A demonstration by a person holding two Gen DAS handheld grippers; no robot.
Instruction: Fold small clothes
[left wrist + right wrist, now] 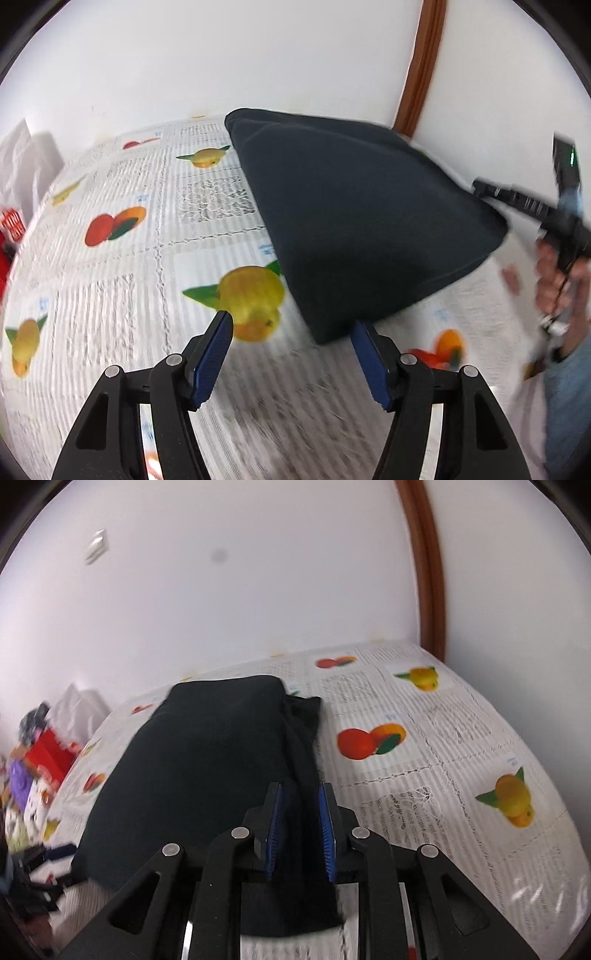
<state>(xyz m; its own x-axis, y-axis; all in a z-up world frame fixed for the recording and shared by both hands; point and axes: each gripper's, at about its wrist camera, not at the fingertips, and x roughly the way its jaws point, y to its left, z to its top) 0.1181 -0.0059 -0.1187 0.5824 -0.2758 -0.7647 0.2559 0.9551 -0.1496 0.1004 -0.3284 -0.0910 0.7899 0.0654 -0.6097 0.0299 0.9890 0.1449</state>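
The dark garment [354, 221] lies on the fruit-print tablecloth [122, 295], near the white wall [221, 55] and the brown door frame [424, 66]; its far portion rests flat, while its near edge is raised off the cloth, so the step in hand is judged to be a fold in progress, with the lifted edge being carried over the body of the garment; the left gripper [291, 332] stands with its jaws apart, nothing between the blue pads [214, 354], and the garment's near corner just beside the right-hand pad, contact not determinable; the right gripper [301, 812] has its jaws set narrowly around a bunched ridge of the same fabric [221, 757], and in the left wrist view the raised far corner hangs from it, so the fabric is judged to be held, though pad contact is not clearly resolved because of blur; a hand [554, 280] grasps the right tool's handle; the next move calls for carrying the held edge across and lowering it square onto the flat portion, then releasing; a pile of coloured items [40, 771] sits at the table's left end, well apart from the work.
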